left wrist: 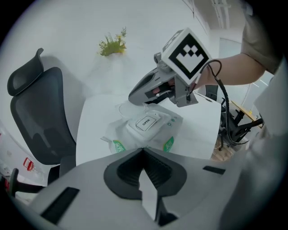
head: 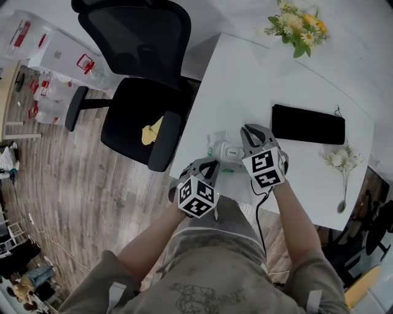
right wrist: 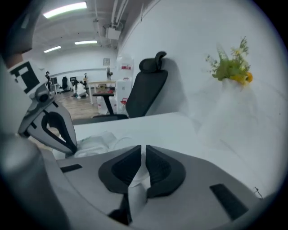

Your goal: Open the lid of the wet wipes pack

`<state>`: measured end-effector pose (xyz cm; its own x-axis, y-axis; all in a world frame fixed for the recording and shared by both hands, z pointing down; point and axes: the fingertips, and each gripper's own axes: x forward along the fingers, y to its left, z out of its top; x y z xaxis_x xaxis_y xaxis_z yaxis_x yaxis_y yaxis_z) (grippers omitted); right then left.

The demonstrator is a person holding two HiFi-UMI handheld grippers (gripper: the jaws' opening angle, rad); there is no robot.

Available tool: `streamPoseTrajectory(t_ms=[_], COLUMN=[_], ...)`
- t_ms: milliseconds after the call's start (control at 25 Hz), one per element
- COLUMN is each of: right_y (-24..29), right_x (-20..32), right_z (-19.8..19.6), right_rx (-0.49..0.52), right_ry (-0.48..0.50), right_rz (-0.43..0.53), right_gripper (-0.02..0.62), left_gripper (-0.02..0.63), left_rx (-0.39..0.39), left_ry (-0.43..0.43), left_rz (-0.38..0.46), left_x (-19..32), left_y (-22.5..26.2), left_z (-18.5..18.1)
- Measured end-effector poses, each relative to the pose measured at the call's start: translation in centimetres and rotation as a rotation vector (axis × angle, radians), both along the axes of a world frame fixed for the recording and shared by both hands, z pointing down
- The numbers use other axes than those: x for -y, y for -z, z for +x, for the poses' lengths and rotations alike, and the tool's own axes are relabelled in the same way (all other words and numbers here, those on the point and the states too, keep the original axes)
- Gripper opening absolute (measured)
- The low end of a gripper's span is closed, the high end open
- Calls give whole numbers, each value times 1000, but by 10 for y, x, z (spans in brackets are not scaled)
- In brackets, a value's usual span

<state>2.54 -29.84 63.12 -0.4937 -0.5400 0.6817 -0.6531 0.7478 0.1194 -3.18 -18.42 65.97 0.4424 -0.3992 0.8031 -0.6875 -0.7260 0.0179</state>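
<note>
Head: shirt [head: 209,270] at 6; left gripper [head: 207,164] at 7 of pack [head: 226,151], right gripper [head: 247,130] at 1, over its edge | Left gripper view: jaws pressed together, empty; lid [left wrist: 146,122] down, pack's far end hidden | Right gripper view: jaws together, empty; pack [right wrist: 94,144] at 9, blurred.

An open-plan office: black swivel chair [head: 126,110], white desk [head: 245,86], ceiling strip lights [right wrist: 65,9].
</note>
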Motion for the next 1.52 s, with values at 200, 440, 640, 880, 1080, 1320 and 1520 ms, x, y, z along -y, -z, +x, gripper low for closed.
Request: streamPoseTrajectory(t_ms=[200, 440, 640, 880, 1080, 1320, 1520], right_y=[-24, 7, 66, 151, 219, 285, 317], right_x=[-2, 5, 9, -3, -28, -63, -91], right_z=[4, 13, 28, 38, 35, 25, 26], right_rx=[-85, 32, 134, 212, 297, 375, 428], right_ry=[19, -73, -118, -127, -98, -30, -19], right_rz=[-73, -87, -25, 92, 168, 264, 304], right_gripper=[49, 43, 38, 38, 38, 38, 38], left_gripper=[17, 17, 17, 17, 17, 17, 17], left_rx=[-18, -49, -98, -130, -157, -199, -222], left_ry=[12, 76, 114, 175, 196, 192, 164], left_rz=[-13, -24, 17, 158, 285, 412, 493], left_x=[0, 1, 14, 43, 55, 53, 37], left_y=[0, 6, 40, 100, 164, 234, 280], left_z=[0, -8, -18, -43, -53, -53, -47])
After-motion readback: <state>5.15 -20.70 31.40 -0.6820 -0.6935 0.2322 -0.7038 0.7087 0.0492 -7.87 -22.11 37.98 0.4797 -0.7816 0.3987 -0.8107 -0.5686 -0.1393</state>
